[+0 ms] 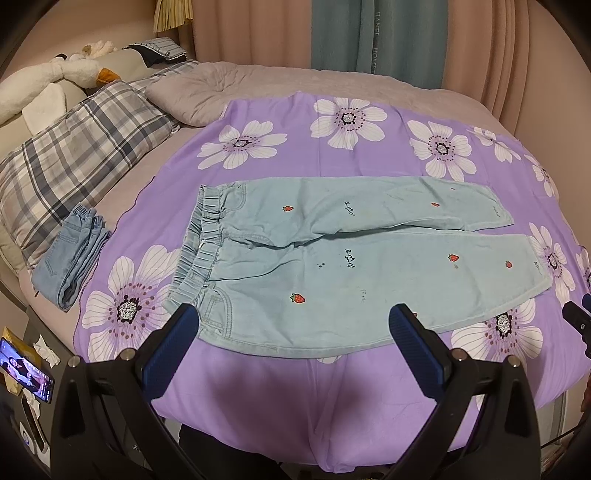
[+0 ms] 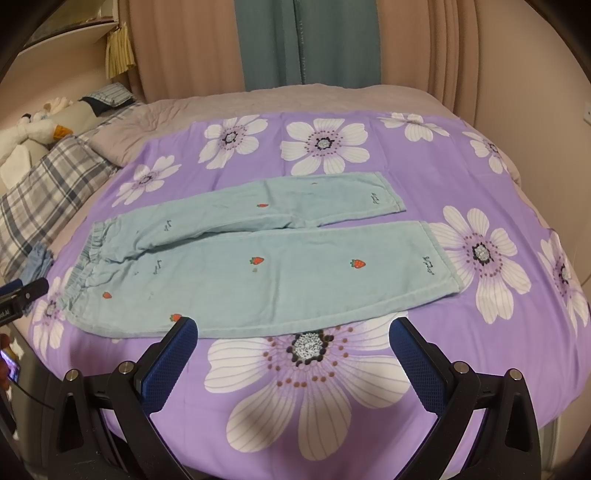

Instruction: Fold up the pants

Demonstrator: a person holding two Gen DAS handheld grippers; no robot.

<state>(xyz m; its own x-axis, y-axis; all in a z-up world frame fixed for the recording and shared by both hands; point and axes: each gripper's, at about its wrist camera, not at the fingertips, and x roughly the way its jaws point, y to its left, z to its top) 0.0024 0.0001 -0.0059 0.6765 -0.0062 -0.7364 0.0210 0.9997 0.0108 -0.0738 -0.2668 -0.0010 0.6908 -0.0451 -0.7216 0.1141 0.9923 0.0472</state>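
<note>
A bed fills both views, covered by a grey-beige quilt (image 1: 236, 79) with a purple sheet (image 1: 280, 387) printed with large white flowers spread over it. On that sheet lie the pants (image 1: 332, 266), pale blue-green with small red strawberries, spread flat and unfolded: elastic waistband toward the left, both legs running right, the far leg angled slightly away from the near one, cuffs near the sheet's right side. Short lines of dark embroidered script sit on the legs and near the cuffs, too small to read. To the left, off the purple sheet, a folded pair of blue jeans (image 1: 72, 260) rests on the quilt beside a grey-and-white plaid pillow (image 1: 74, 147); behind it lies a white plush goose (image 1: 55, 79) with an orange beak. Pink-beige curtains hang behind the bed with a teal curtain (image 1: 369, 33) between them, bearing vertical lettering that seems to read "HANFL HOME", though it is faint. At the lower left a phone (image 1: 27, 373) with a lit screen stands by crumpled tissues. The left gripper (image 1: 295, 325) hovers above the near waist and hip of the pants, jaws spread wide with nothing between them. The right gripper (image 2: 293, 338) hangs over the sheet just before the near leg, likewise wide apart and empty.
</note>
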